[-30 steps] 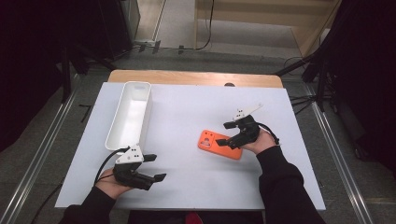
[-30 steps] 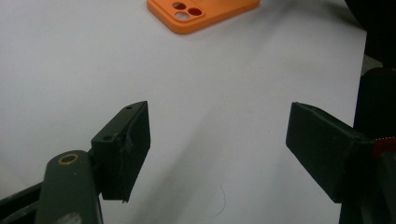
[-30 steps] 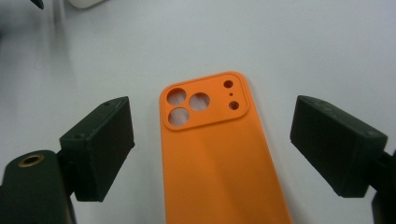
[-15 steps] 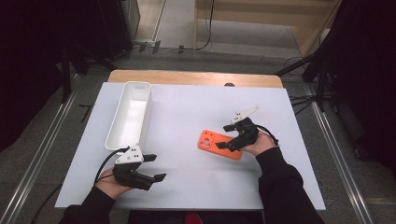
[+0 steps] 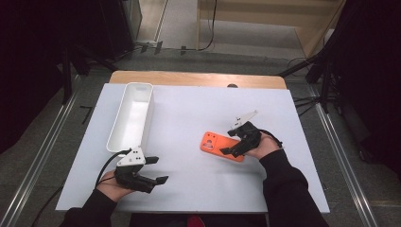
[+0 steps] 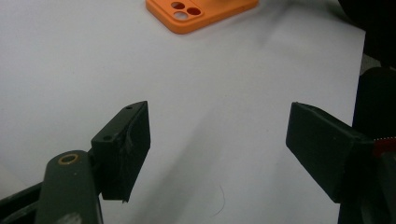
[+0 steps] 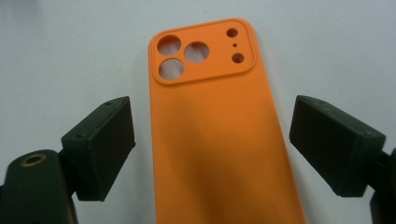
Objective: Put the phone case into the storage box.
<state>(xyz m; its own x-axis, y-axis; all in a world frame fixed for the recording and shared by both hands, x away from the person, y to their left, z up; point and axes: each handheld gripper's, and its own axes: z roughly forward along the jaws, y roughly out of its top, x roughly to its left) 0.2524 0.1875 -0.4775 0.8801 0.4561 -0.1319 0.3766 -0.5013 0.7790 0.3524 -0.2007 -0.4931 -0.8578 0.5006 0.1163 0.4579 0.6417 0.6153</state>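
My right claw [image 7: 212, 144] straddles the orange phone case [image 7: 219, 140], released — it looks light, bendy, slick, so I'd pinch its long edges mid-length. Left claw [image 6: 219, 154] spread, empty.

I see the orange phone case [image 7: 219, 135] as soft matt plastic or silicone, smooth, with only a weak sheen, and the pads [image 7: 100, 147] of my right gripper [image 5: 230, 142] look like matt black plastic, a little scuffed. The white table cover [image 5: 198, 187] seems smooth and matt, maybe paper or laminate, and at its far edge a strip of pale wood [image 5: 198, 79] shows. The white bin [image 5: 132, 116] at the left looks like smooth plastic with a slight gloss, and the sleeve [image 5: 288, 189] is dark matt cloth.
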